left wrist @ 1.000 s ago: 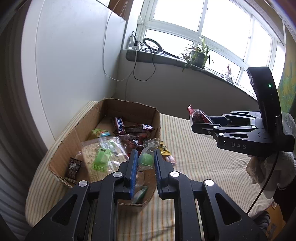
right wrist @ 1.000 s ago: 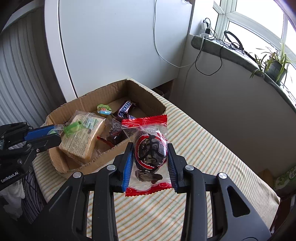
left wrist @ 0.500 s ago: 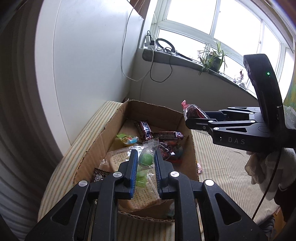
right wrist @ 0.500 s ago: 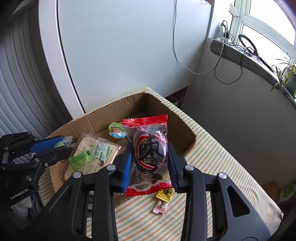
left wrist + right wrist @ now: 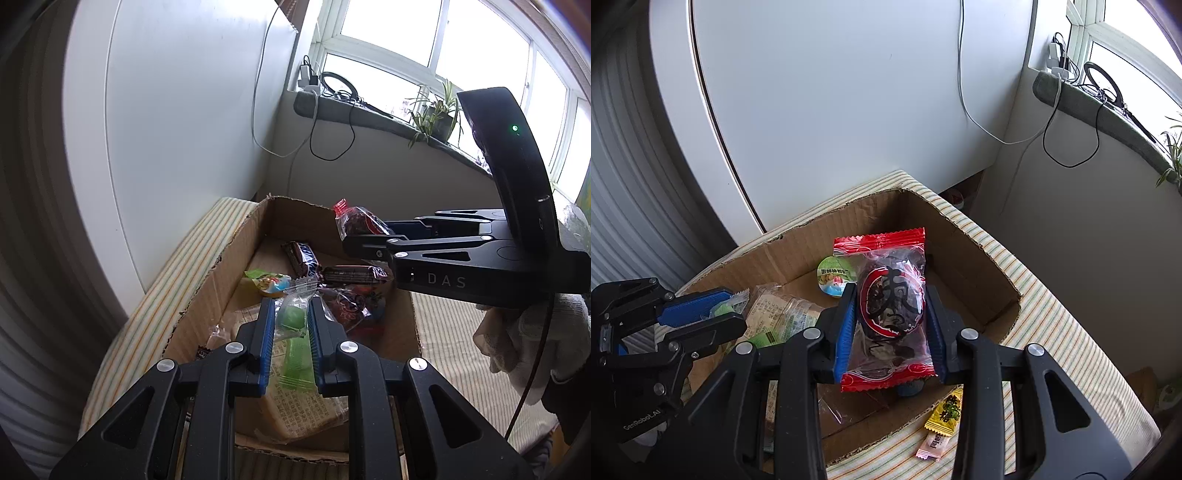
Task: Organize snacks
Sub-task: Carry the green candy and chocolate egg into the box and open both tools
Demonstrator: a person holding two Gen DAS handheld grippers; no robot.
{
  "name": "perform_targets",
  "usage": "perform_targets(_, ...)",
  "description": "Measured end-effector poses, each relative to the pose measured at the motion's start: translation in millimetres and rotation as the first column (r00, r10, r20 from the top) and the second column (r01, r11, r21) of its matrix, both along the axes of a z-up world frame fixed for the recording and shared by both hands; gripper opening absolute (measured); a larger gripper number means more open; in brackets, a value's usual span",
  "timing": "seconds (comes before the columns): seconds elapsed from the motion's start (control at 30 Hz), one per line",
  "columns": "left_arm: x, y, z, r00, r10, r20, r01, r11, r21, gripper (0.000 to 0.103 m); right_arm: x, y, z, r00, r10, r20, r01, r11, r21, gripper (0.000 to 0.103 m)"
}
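Both grippers (image 5: 291, 325) (image 5: 891, 317) now hold snacks over box (image 5: 975, 254).

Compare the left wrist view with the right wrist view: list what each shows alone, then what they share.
Left wrist only: two chocolate bars lying in the cardboard box, and a potted plant on the sill.
Right wrist only: a yellow candy and a pink candy on the striped cloth outside the box.
Both: the box, the left gripper shut on a green candy, the right gripper shut on a red packet, and the round jelly cup.
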State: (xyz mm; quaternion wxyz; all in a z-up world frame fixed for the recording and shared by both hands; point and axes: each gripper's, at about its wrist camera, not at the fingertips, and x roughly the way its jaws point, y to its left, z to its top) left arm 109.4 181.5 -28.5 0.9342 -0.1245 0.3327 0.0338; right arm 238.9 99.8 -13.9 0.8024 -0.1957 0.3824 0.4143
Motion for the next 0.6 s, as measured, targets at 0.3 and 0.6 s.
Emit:
perform_targets(0.3, 4.4, -0.3, -1.1, 1.000, 0.008, -0.004, -0.008, 1.000, 0.001, 0.018, 2.1, -0.2, -1.0, 1.000, -0.005, 0.017, 0.005, 1.000, 0.004, 0.061)
perform_targets(0.6, 4.3, 1.9, -0.2, 1.000, 0.006, -0.005, -0.006, 1.000, 0.000, 0.027, 0.3, -3.8, 2.5, 1.000, -0.003, 0.022, 0.003, 1.000, 0.007, 0.062)
